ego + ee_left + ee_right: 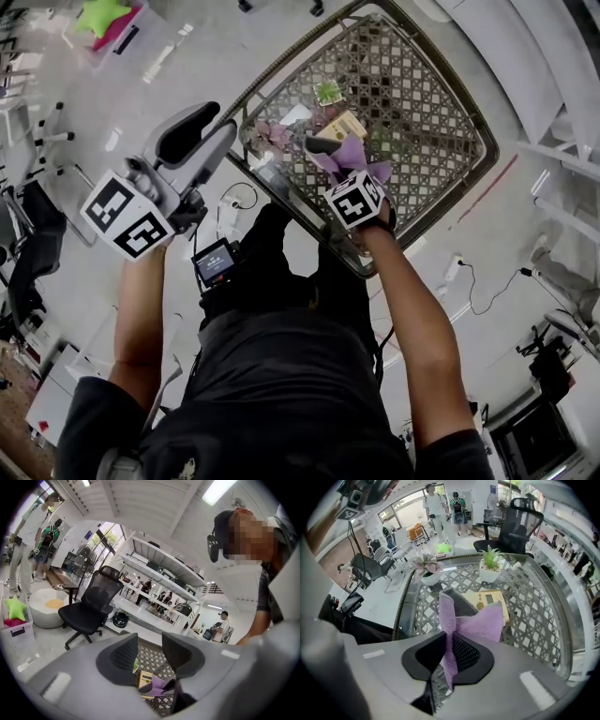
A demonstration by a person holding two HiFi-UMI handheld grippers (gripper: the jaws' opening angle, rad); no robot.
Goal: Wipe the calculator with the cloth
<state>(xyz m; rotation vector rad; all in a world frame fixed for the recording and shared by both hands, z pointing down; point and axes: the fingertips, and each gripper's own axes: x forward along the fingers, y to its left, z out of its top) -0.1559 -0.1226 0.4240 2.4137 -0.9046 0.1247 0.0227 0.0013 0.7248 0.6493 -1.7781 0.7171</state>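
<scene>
No text, brand or number legible anywhere, calculator [490, 603] display and keys too small to read, small screen [216, 264] at the person's waist lit but blurred

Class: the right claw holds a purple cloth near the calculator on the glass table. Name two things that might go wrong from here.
1. The calculator lies unheld on the glass table with the left claw open and away from it, so wiping may slide it.
2. The cloth hangs wide from the right claw; a broad stroke might brush the green potted plant behind.
</scene>
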